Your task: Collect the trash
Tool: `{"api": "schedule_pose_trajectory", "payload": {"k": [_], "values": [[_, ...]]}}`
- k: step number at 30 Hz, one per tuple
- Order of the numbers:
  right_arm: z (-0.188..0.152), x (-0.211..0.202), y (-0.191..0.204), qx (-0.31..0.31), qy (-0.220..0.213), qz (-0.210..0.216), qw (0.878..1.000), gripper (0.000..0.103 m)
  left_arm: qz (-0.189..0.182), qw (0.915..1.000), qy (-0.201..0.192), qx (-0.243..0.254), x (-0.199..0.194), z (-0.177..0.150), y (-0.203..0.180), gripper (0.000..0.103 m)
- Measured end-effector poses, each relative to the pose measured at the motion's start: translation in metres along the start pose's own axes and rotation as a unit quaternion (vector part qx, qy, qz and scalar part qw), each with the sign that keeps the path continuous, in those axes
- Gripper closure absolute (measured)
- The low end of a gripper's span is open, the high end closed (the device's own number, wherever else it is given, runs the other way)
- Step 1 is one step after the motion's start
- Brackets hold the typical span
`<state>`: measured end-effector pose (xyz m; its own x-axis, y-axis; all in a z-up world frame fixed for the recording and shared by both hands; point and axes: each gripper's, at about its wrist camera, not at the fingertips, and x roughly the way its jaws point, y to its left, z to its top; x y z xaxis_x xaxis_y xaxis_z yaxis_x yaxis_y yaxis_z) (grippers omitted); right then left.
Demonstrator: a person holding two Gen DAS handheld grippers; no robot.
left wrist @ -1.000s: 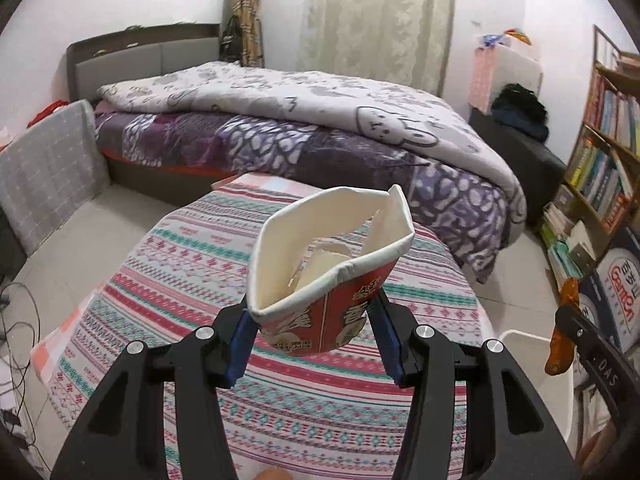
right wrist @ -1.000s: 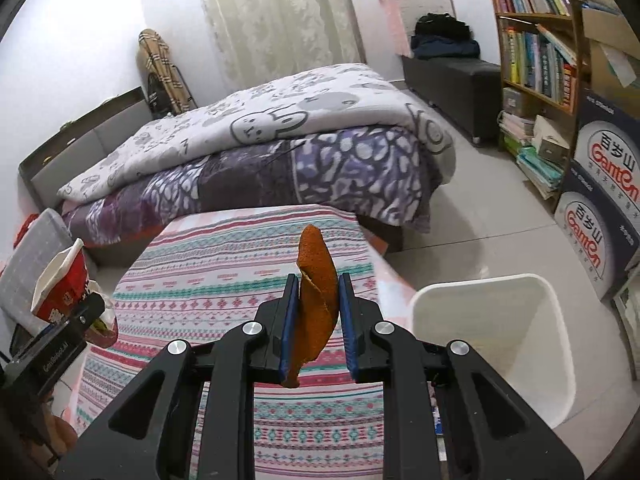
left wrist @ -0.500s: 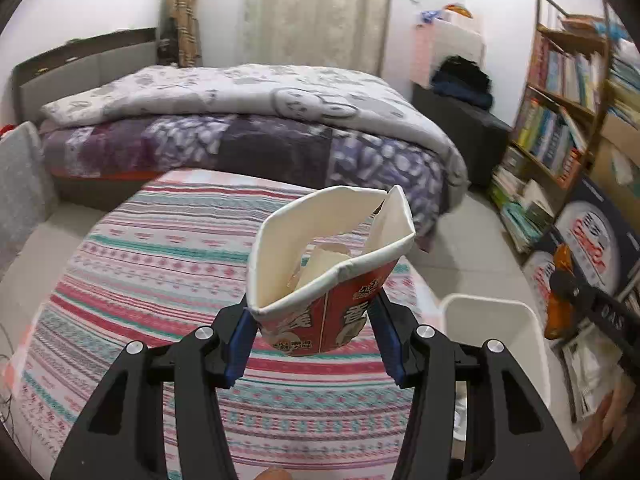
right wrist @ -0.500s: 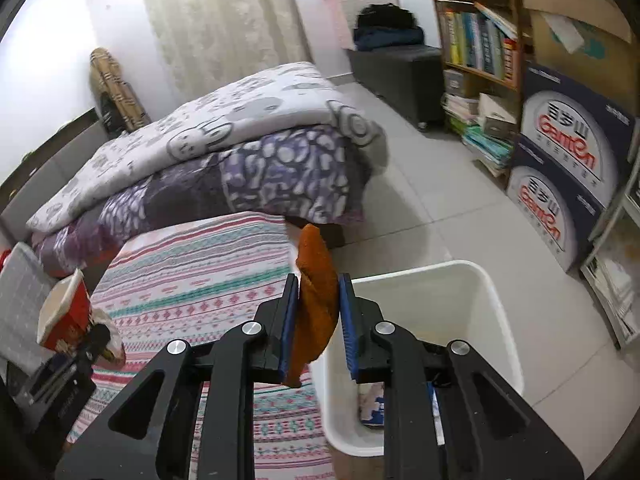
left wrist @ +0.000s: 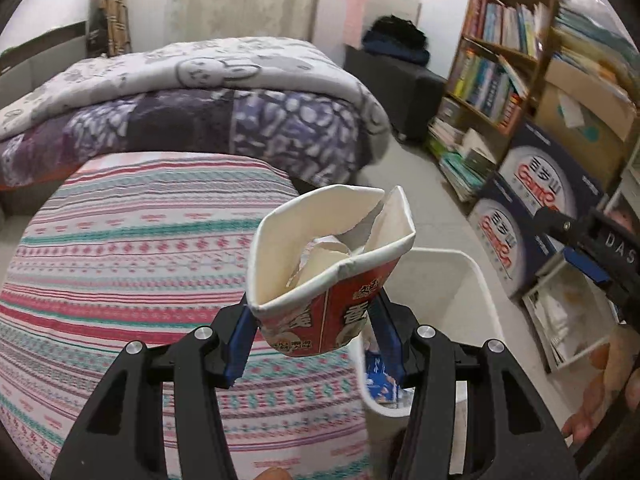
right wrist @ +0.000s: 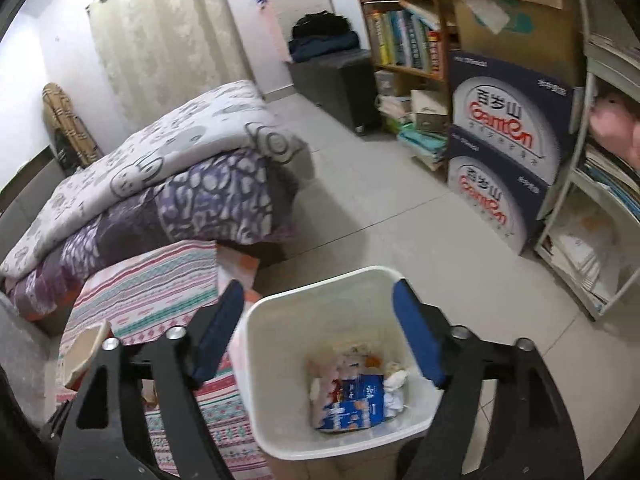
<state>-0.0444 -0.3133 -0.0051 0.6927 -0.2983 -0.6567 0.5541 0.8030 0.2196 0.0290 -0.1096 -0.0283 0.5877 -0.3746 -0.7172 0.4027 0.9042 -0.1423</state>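
We're gripping the crushed red-and-white paper noodle cup (left wrist: 328, 276) in the left gripper (left wrist: 316, 336), just left of the white plastic bin (right wrist: 280, 320); the right gripper (right wrist: 320, 336) is hanging over it, jaws spread and empty.

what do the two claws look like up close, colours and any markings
Both claws are matte black plastic frames with slotted cut-outs and silver screw heads at the joints. Each finger carries a blue pad on its inner face. The left claw looks the same build as the right claw. White lettering reading "DAS" shows on the right one's side in the left wrist view. No cables or sleeves are visible.
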Motion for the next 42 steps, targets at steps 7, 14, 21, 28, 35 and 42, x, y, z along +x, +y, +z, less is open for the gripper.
{"api": "schedule_pose_trajectory", "payload": {"k": [7,14,21,28,35,42], "values": [[0.007,-0.014,-0.031,0.013,-0.043,-0.043,0.998,0.011,-0.045,0.9985,0.024,0.019,0.012,-0.002,-0.036,0.050],[0.011,-0.029,-0.055,0.018,-0.092,-0.089,0.992,0.007,-0.104,0.9926,0.043,0.045,0.027,-0.004,-0.072,0.047],[0.013,-0.049,-0.067,0.026,-0.157,-0.123,0.979,0.007,-0.131,0.9891,0.044,0.049,0.027,-0.004,-0.085,0.036],[0.020,-0.071,-0.062,0.044,-0.162,-0.092,0.982,0.007,-0.063,0.9955,-0.016,0.068,-0.009,-0.003,-0.082,0.021],[-0.005,-0.102,-0.041,0.001,-0.168,-0.078,0.983,0.007,0.014,0.9929,-0.094,0.071,-0.060,-0.010,-0.073,0.008],[-0.041,-0.105,-0.030,-0.017,-0.136,-0.067,0.988,0.007,0.056,0.9898,-0.121,0.051,-0.082,-0.039,-0.057,0.007]]}}
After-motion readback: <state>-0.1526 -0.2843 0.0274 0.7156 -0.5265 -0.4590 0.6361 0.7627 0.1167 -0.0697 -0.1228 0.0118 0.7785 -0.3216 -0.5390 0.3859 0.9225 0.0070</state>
